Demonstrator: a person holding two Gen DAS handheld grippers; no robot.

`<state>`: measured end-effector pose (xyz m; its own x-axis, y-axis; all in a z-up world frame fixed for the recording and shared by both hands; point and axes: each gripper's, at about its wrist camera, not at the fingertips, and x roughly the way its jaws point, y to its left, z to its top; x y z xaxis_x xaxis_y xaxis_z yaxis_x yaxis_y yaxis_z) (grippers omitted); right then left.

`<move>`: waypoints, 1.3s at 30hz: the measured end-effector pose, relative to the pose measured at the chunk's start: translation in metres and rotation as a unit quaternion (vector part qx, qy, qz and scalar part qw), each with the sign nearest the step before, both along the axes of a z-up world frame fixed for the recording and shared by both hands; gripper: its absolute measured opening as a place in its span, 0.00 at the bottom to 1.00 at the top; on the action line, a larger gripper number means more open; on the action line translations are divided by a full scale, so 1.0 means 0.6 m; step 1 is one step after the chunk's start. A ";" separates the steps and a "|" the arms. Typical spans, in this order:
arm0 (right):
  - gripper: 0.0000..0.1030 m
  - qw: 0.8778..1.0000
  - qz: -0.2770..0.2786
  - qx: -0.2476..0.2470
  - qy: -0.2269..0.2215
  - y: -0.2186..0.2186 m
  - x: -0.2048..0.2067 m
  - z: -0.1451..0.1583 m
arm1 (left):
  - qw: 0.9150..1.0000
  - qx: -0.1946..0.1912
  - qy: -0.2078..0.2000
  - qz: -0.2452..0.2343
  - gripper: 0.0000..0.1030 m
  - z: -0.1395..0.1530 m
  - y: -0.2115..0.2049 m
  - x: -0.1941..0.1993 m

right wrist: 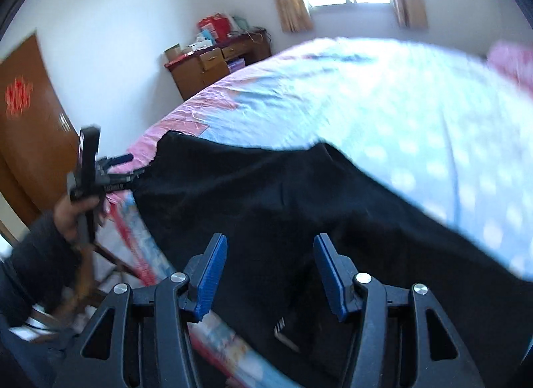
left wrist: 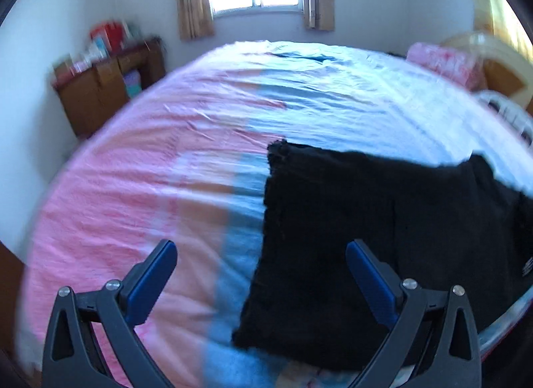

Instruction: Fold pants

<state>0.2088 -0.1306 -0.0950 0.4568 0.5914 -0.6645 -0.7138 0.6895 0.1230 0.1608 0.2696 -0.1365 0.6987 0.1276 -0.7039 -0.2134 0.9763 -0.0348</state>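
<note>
Black pants (left wrist: 376,241) lie flat on the bed near its front edge, folded into a broad dark slab; they also show in the right wrist view (right wrist: 266,201). My left gripper (left wrist: 261,254) is open and empty, hovering above the pants' left edge. It also appears in the right wrist view (right wrist: 125,168), held by a hand at the pants' left end. My right gripper (right wrist: 269,248) is open and empty just above the pants near the bed's front edge.
The bed (left wrist: 140,168) has a pink and blue sheet. A wooden cabinet (left wrist: 106,88) with boxes stands at the far left wall. A pink pillow (left wrist: 446,61) lies at the far right. A brown door (right wrist: 30,128) is at left.
</note>
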 end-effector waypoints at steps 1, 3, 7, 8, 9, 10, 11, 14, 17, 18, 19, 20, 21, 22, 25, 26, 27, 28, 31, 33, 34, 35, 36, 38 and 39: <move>0.55 1.000 0.007 -0.010 -0.009 0.014 -0.001 -0.001 | 1.000 -0.031 0.002 -0.005 1.00 -0.008 0.010 0.011; 0.55 0.999 0.020 -0.027 -0.017 0.046 0.001 -0.009 | 0.998 -0.061 0.005 -0.009 0.99 -0.020 0.015 0.023; 0.55 0.999 0.042 -0.025 -0.002 0.070 -0.004 -0.018 | 0.994 -0.108 0.003 -0.022 0.97 -0.042 0.017 0.042; 0.55 0.999 0.047 -0.027 0.000 0.074 -0.007 -0.022 | 0.995 -0.100 0.007 -0.027 1.00 -0.048 0.011 0.045; 0.55 0.998 0.049 -0.030 0.002 0.078 -0.007 -0.028 | 0.995 -0.094 0.011 -0.032 1.00 -0.049 0.005 0.045; 0.55 0.998 0.049 -0.033 0.002 0.086 -0.009 -0.035 | 0.995 -0.090 0.013 -0.032 1.00 -0.051 0.000 0.046; 0.55 0.998 0.050 -0.035 0.005 0.087 -0.010 -0.040 | 0.995 -0.092 0.017 -0.027 1.00 -0.051 -0.003 0.046; 0.55 0.998 0.042 -0.033 0.018 0.099 0.001 -0.056 | 0.995 -0.091 0.022 -0.018 1.00 -0.049 -0.007 0.052; 0.55 0.999 0.032 -0.023 0.026 0.106 0.006 -0.063 | 0.995 -0.091 0.025 -0.013 0.92 -0.043 -0.012 0.054; 0.55 0.999 0.029 -0.021 0.027 0.105 0.007 -0.064 | 0.995 -0.091 0.020 -0.020 0.86 -0.040 -0.021 0.050; 0.55 0.999 0.027 -0.019 0.027 0.103 0.008 -0.064 | 0.995 -0.092 0.020 -0.032 0.80 -0.040 -0.029 0.049; 0.55 0.999 0.024 -0.015 0.028 0.099 0.008 -0.065 | 0.995 -0.086 0.023 -0.049 0.80 -0.042 -0.044 0.049; 0.55 0.999 0.023 -0.013 0.029 0.097 0.009 -0.065 | 0.996 -0.075 0.025 -0.052 0.81 -0.043 -0.049 0.050; 0.55 0.999 0.019 -0.010 0.029 0.093 0.010 -0.065 | 0.996 -0.071 0.026 -0.054 0.80 -0.044 -0.048 0.054; 0.55 0.999 0.011 -0.007 0.036 0.090 0.013 -0.068 | 0.993 -0.102 0.020 -0.052 0.56 -0.036 -0.029 0.054; 0.55 0.999 0.008 -0.002 0.037 0.087 0.013 -0.067 | 0.991 -0.122 0.016 -0.058 0.42 -0.030 -0.022 0.051; 0.55 0.999 0.007 0.000 0.036 0.085 0.012 -0.066 | 0.990 -0.129 0.012 -0.055 0.36 -0.025 -0.016 0.048; 0.55 0.999 0.005 0.003 0.035 0.082 0.010 -0.064 | 0.989 -0.135 0.011 -0.052 0.33 -0.020 -0.012 0.046; 0.55 1.000 -0.001 0.009 0.027 0.071 0.005 -0.057 | 0.988 -0.145 0.005 -0.053 0.26 -0.008 -0.012 0.035; 0.55 1.000 -0.007 0.012 0.025 0.063 0.003 -0.053 | 0.988 -0.143 -0.003 -0.053 0.19 0.007 -0.019 0.026; 0.55 1.000 -0.011 0.014 0.024 0.057 0.002 -0.050 | 0.988 -0.146 -0.011 -0.053 0.19 0.019 -0.024 0.020; 0.55 1.000 -0.014 0.017 0.022 0.049 0.002 -0.048 | 0.988 -0.147 -0.016 -0.054 0.18 0.028 -0.028 0.018; 0.55 0.999 -0.016 0.018 0.021 0.044 0.001 -0.046 | 0.987 -0.146 -0.022 -0.058 0.18 0.040 -0.034 0.015; 0.55 0.999 -0.023 0.019 0.018 0.031 0.000 -0.040 | 0.985 -0.152 -0.038 -0.071 0.17 0.064 -0.048 0.007; 0.55 0.999 -0.030 0.018 0.016 0.021 -0.001 -0.038 | 0.983 -0.158 -0.045 -0.080 0.17 0.076 -0.056 0.004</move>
